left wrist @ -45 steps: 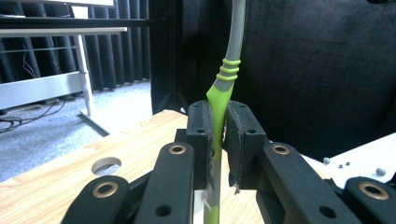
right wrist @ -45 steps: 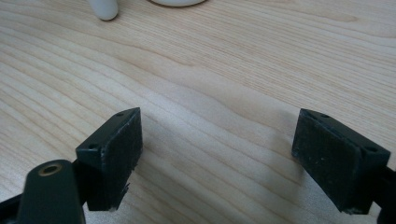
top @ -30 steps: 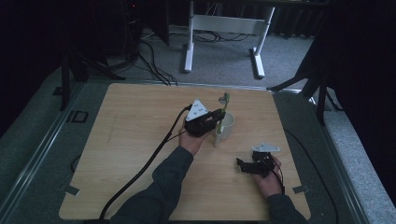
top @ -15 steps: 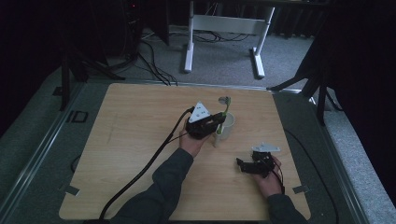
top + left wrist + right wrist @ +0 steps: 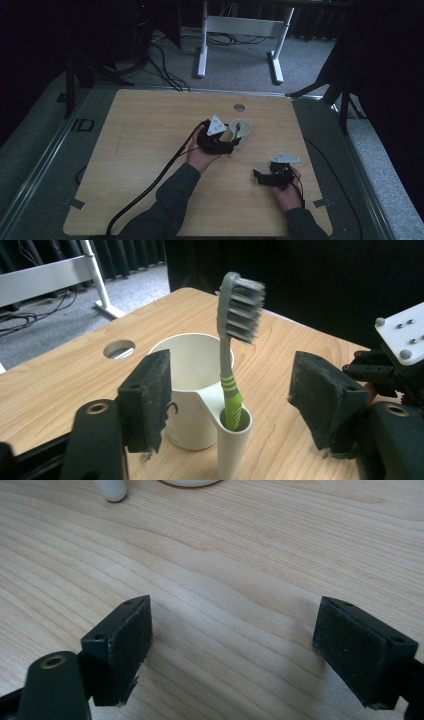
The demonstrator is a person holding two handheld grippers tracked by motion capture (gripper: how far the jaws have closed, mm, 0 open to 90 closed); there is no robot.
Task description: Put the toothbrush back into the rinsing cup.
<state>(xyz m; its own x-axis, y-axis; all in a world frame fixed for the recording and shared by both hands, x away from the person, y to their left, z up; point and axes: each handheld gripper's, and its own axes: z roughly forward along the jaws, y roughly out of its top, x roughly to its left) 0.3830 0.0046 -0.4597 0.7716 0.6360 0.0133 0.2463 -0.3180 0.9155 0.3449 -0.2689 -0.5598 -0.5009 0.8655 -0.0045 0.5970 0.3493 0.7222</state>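
left tongs agape, right tongs agape

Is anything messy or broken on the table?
Nothing stands out. The white cup stands upright on the wooden table, and the toothbrush sits upright in its side holder, bristles up. Both grippers, left and right, have their jaws open and empty.

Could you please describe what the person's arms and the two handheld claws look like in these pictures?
Both forearms wear dark long sleeves. The left claw is black, topped by a grey three-cornered plate with small screws, and trails a thick black cable over the table's near edge. The right claw is black too, with its own grey plate. Each has two blocky black jaws with worn, scuffed faces and brass-coloured pivot holes.
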